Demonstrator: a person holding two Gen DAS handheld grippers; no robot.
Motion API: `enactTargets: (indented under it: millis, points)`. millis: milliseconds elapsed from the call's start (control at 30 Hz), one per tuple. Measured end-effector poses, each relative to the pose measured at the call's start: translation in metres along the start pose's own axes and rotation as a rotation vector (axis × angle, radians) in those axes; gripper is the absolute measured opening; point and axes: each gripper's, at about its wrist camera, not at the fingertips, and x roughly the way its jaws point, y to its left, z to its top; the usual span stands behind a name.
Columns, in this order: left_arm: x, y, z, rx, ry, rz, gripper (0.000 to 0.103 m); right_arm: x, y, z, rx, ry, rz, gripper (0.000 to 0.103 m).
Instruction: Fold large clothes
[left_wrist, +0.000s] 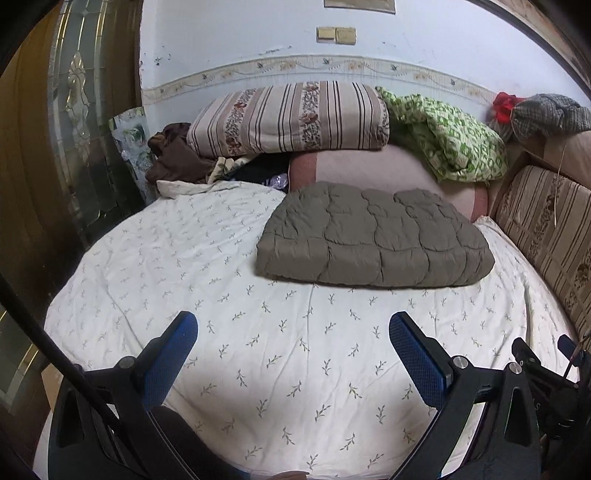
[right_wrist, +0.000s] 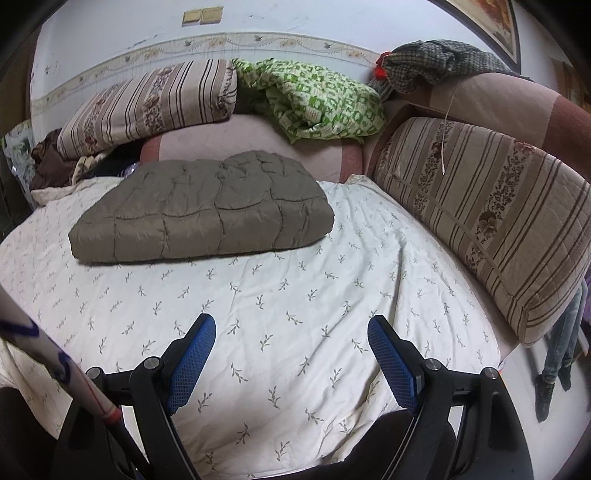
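Sitting folded on the far half of the bed is the grey-brown quilted jacket (left_wrist: 373, 236), a puffy rectangle lying flat on the white leaf-print bedsheet (left_wrist: 258, 354). From the right wrist camera the same jacket (right_wrist: 201, 210) lies far and a bit left of centre.

Both claws hang over the near part of the sheet, well apart from the jacket. The left gripper (left_wrist: 293, 325) has its blue pads spread wide with only sheet showing between them, so it's got hold of nothing. Same deal with the right gripper (right_wrist: 291, 328): wide apart, empty.

Behind the jacket there's a pink cushion (left_wrist: 376, 170), a striped floral quilt roll (left_wrist: 288, 118) stacked on top at far left, and a green patterned blanket (left_wrist: 450, 140) crumpled at far right. A striped cushion (right_wrist: 491, 218) leans along the right edge of the bed.
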Motion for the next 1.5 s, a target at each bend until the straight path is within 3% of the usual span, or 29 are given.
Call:
enactTargets:
  millis: [233,567,733,1500]
  points:
    - [0.014,-0.001,-0.005,0.005,0.04,-0.014,0.103,0.012,0.005,-0.003,-0.011,0.036,-0.003,0.088]
    - [0.018,-0.007,-0.005,0.01,0.031,-0.056,0.103,0.022,0.008,-0.002,-0.016,0.061,0.001,0.088]
    - [0.016,-0.01,-0.006,0.016,0.013,-0.018,0.103,0.023,0.007,-0.003,-0.017,0.067,0.0,0.088]
    - [0.02,-0.016,-0.013,0.052,0.038,-0.013,0.103,0.031,0.013,-0.011,-0.049,0.113,-0.024,0.088]
